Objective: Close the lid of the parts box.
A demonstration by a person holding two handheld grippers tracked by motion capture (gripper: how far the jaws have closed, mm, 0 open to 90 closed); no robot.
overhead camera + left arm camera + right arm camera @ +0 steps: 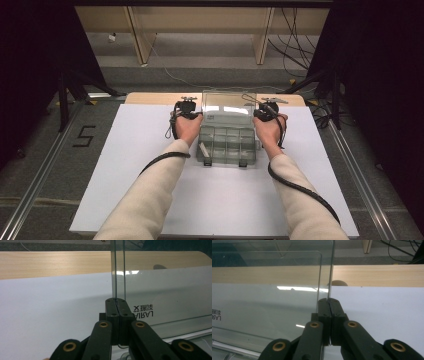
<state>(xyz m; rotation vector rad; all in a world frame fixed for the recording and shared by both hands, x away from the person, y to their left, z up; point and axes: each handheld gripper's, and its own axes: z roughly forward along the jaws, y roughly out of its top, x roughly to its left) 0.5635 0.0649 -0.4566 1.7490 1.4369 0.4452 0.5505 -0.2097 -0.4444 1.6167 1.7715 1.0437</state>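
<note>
We see a clear plastic organizer box [227,145] near the far middle of the white surface [140,150], with its transparent lid [229,107] standing upright. The left gripper [190,114] is closed on the left edge of the lid [117,277]; in the left gripper view its jaws [116,301] pinch the thin edge between them. The right gripper [262,114] is closed on the right edge of the same lid [287,290], and its jaws [328,300] press together on it. Both hands stay beside the box, one at each side.
</note>
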